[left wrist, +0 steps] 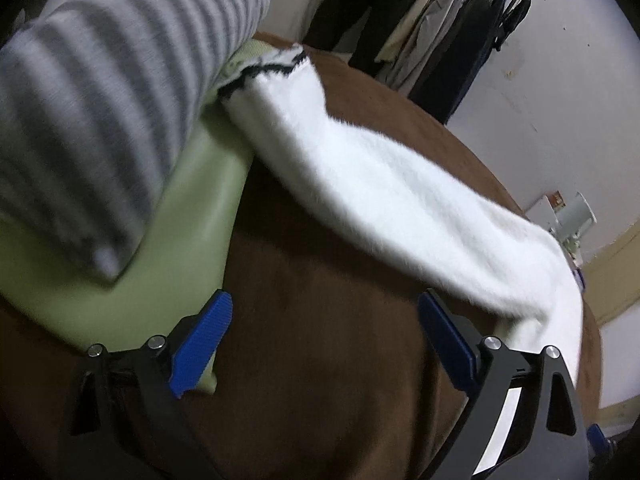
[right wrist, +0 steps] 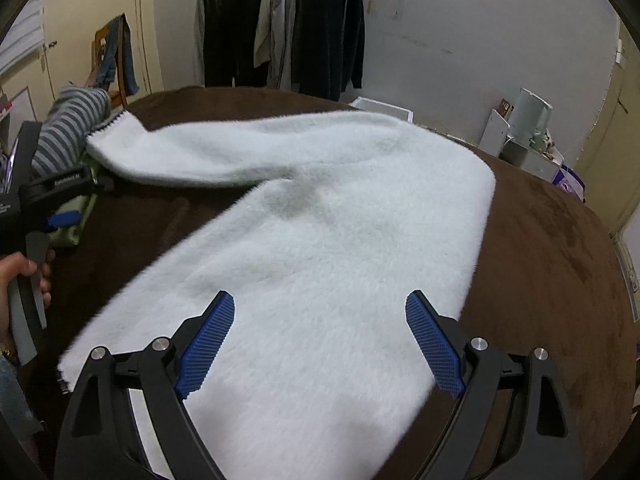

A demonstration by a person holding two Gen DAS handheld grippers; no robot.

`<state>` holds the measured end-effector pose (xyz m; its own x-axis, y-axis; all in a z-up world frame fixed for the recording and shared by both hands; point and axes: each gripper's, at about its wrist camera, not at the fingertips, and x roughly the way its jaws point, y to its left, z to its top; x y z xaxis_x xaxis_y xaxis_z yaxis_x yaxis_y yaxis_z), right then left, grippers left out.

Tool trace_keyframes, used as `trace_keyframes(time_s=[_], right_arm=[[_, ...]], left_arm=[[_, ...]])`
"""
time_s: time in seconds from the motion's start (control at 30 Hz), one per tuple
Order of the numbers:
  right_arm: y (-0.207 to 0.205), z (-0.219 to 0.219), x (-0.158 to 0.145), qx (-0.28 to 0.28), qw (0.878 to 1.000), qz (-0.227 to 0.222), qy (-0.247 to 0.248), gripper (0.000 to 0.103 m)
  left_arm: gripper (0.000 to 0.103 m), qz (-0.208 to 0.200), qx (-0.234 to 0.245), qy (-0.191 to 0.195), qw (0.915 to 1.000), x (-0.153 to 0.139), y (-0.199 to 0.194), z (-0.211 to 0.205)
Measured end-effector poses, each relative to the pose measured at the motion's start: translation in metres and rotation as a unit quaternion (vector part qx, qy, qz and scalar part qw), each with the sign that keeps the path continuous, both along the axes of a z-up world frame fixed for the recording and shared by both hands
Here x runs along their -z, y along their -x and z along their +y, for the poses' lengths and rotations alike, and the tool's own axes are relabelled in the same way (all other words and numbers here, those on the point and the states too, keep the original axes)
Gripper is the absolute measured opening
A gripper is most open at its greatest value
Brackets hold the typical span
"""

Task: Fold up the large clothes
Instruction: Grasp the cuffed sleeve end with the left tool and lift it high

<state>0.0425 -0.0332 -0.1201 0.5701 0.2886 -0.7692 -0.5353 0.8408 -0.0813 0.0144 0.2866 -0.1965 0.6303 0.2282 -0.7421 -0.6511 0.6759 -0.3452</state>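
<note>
A white fluffy sweater [right wrist: 340, 232] lies spread on the brown table [right wrist: 560, 264], its sleeve [right wrist: 192, 152] stretched out to the left with a dark-trimmed cuff. My right gripper [right wrist: 320, 316] is open and empty, just above the sweater's body. My left gripper [left wrist: 324, 320] is open and empty over the brown table [left wrist: 304, 320], with the white sleeve [left wrist: 380, 184] just beyond its right finger. In the right wrist view the left gripper [right wrist: 64, 218] shows at the far left, held by a hand.
A folded grey striped garment [left wrist: 104, 92] lies on a light green garment [left wrist: 180, 240] at the table's left. A rack of hanging dark clothes [right wrist: 288, 20] stands behind the table. Boxes and a white appliance [right wrist: 528, 124] sit at the back right.
</note>
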Motion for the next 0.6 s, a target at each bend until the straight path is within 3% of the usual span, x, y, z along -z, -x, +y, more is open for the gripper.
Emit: trace_keyframes(time_s=[0.1, 0.23, 0.53, 0.57, 0.6], right_arm=[[-0.011, -0.001, 0.010, 0.008, 1.000, 0.012, 0.001, 0.087], [-0.023, -0.001, 0.022, 0.010, 1.000, 0.026, 0.004, 0.087], [-0.041, 0.006, 0.020, -0.018, 0.999, 0.019, 0.044, 0.087], [-0.043, 0.006, 0.019, -0.018, 0.999, 0.020, 0.045, 0.087], [-0.046, 0.006, 0.018, -0.020, 0.998, 0.021, 0.047, 0.087]], left_arm=[[0.092, -0.023, -0.006, -0.011, 0.9996, 0.000, -0.010, 0.001], [0.092, -0.044, -0.031, 0.005, 0.9986, 0.004, -0.022, 0.012], [0.095, -0.077, -0.072, -0.006, 0.9944, 0.004, -0.048, 0.037], [0.093, -0.082, -0.074, -0.008, 0.9939, 0.003, -0.049, 0.039], [0.082, -0.085, -0.074, -0.019, 0.9935, 0.001, -0.052, 0.042]])
